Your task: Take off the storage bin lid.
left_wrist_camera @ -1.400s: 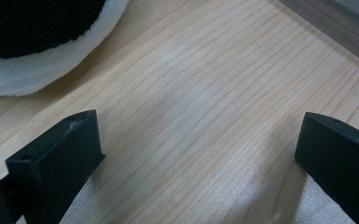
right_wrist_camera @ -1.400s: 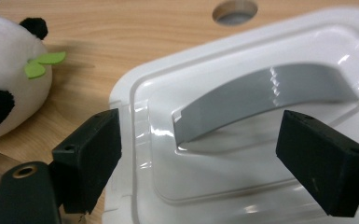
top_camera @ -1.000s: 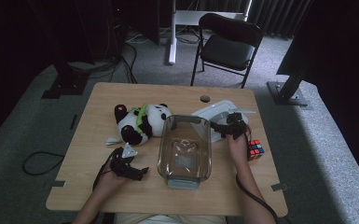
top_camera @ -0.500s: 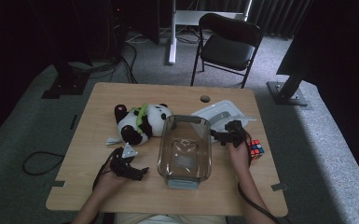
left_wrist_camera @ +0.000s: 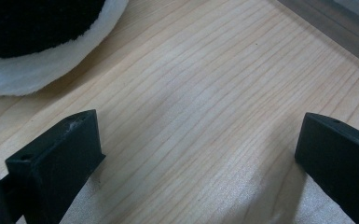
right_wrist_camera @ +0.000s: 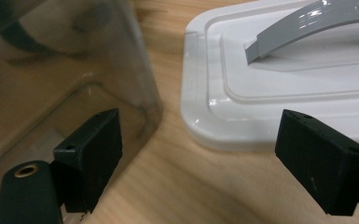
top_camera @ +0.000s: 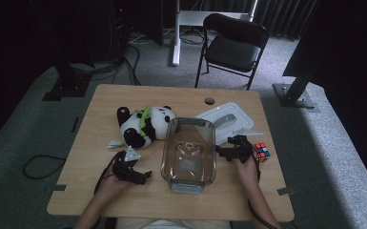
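high view, right hand-held gripper jaws apart beside bin, near lid, left hand-held gripper jaws apart over desk

Quick tally on the counter: five loose things, two grippers.

One clear plastic bin sits in the middle, one white lid beside it, one plush panda, one colour cube, one small white scrap. Two grippers are at work, the left gripper and the right gripper, two black jaws on each. Behind the counter, one folding chair.
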Action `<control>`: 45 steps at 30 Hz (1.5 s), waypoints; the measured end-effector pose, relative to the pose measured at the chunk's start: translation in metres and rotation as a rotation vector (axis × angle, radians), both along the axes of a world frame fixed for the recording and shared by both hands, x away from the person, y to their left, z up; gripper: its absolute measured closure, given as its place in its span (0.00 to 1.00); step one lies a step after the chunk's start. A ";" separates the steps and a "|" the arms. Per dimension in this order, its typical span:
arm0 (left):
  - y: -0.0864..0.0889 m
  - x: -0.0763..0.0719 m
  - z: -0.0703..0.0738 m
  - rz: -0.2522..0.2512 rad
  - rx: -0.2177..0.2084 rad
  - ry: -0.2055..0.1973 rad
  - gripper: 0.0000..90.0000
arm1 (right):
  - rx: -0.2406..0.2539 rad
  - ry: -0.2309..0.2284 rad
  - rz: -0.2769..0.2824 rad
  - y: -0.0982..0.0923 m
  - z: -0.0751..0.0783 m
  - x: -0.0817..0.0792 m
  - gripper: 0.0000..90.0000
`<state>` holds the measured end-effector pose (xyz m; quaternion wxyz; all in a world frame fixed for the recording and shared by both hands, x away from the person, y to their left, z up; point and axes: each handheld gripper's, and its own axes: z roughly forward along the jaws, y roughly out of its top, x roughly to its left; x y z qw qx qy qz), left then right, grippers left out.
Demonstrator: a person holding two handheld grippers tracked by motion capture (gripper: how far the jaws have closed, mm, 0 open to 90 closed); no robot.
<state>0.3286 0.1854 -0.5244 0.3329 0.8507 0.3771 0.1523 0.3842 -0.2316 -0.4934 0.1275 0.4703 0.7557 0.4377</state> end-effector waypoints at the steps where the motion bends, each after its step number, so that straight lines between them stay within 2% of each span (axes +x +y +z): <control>1: 0.000 0.000 0.000 0.002 0.002 -0.001 0.01 | -0.007 -0.009 0.002 -0.001 0.000 -0.003 0.16; 4: 0.000 0.000 0.000 0.002 0.003 0.000 0.01 | 0.001 -0.027 0.016 -0.004 -0.001 -0.011 0.16; 9: 0.000 0.000 0.000 0.004 0.001 0.000 0.01 | 0.014 -0.021 0.047 -0.008 -0.005 -0.021 0.16; 12: -0.001 -0.001 0.000 0.005 0.001 0.000 0.01 | 0.002 -0.030 0.078 -0.008 -0.007 -0.025 0.16; 14: -0.001 -0.001 0.000 0.006 0.001 -0.001 0.01 | -0.031 -0.053 0.124 -0.008 -0.009 -0.030 0.16; 19: -0.001 -0.001 0.000 0.008 0.001 -0.001 0.01 | -0.012 -0.060 0.208 -0.010 -0.013 -0.036 0.16; 25: -0.001 -0.001 0.000 0.003 0.002 -0.001 0.01 | -0.036 -0.067 0.269 -0.008 -0.019 -0.039 0.15; 29: -0.001 -0.001 0.000 -0.001 0.002 -0.001 0.01 | -0.059 -0.065 0.328 -0.005 -0.023 -0.041 0.16; 35: -0.001 -0.001 0.000 -0.001 0.002 0.000 0.01 | -0.095 -0.043 0.369 0.001 -0.029 -0.040 0.16; 38: -0.001 -0.001 0.000 -0.001 0.001 -0.001 0.01 | -0.126 -0.010 0.389 0.005 -0.033 -0.039 0.16; 45: -0.001 -0.001 0.000 -0.001 0.002 -0.001 0.01 | -0.161 -0.026 0.396 0.010 -0.033 -0.042 0.16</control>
